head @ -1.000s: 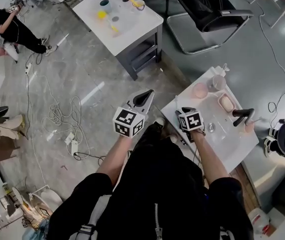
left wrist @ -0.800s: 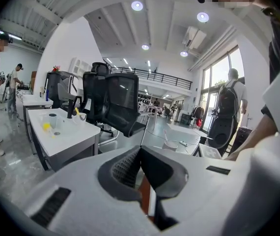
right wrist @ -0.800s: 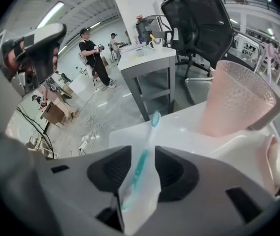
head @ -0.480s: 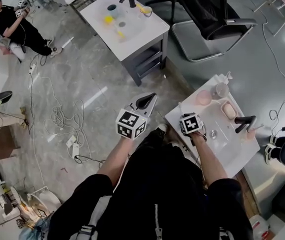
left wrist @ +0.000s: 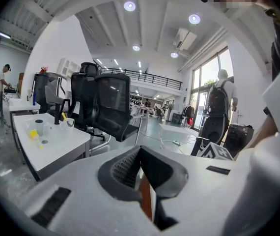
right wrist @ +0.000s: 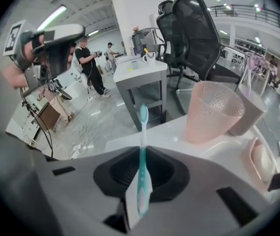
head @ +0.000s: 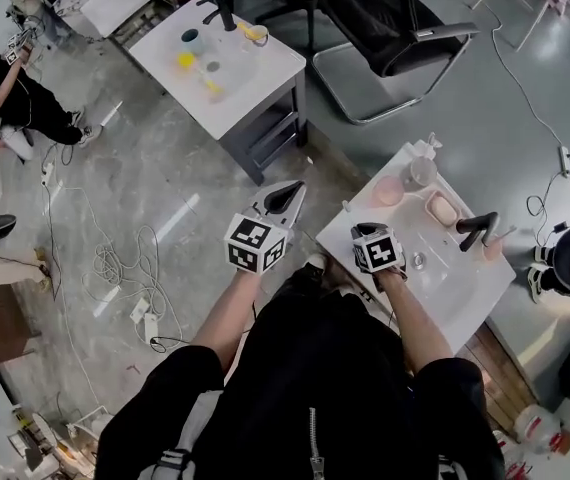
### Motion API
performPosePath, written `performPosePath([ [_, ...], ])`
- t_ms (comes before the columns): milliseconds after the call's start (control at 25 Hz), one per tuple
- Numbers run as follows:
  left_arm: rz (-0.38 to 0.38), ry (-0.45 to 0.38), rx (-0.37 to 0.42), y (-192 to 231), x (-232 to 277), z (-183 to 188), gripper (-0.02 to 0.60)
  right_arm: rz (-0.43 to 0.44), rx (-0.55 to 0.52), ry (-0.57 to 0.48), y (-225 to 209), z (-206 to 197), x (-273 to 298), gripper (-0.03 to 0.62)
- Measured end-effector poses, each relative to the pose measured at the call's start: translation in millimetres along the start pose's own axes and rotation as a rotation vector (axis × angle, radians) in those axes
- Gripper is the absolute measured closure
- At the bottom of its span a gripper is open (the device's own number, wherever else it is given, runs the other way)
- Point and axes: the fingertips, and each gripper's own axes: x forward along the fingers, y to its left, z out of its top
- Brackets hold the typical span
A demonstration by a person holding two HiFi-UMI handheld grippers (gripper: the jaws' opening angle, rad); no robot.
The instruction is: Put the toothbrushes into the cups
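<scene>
Right gripper view is showing the right gripper [right wrist: 141, 151] clamping a teal toothbrush [right wrist: 143, 132] by its handle, with the bristle end sticking out past the jaws toward the far side. Those jaws have just been closing, and the pads are now pressing on the handle from both sides, so the pick-up looks made and the carry to a cup is what is coming next. The pink cup [right wrist: 212, 113] is standing upright just far-right of the brush and looks empty. Behind it, the grey cup [right wrist: 250, 113] seems to be holding a thin pale stick, possibly another toothbrush, though that is too faint to tell. The soap dish [right wrist: 260, 161] is lying nearer, at the right. The left gripper [left wrist: 141, 149] is holding nothing: its jaws are meeting at the tips, and it is hanging over the floor, left of the white table [head: 455, 298]. Against the head view of a second ago, the right gripper is working over the same near-left corner of the table, and the cups and soap dish are sitting where they were. The left gripper is riding slightly further from the body, and the whole view has swung, so the far table now appears more to the left.
</scene>
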Motion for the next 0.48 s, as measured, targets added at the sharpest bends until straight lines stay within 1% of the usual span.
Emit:
performPosePath([
  [200, -0.047, -0.007, 0.021, -8.6, 16.5, 9.3, 0.580, 0.012, -0.024, -0.141, 2.8, 34.1, -26.8, 0.548],
  [480, -0.112, -0.011, 0.052, -21.6, 39.8, 20.9, 0.580, -0.010, 0.023, -0.303, -6.8, 75.2, -69.6, 0.548],
])
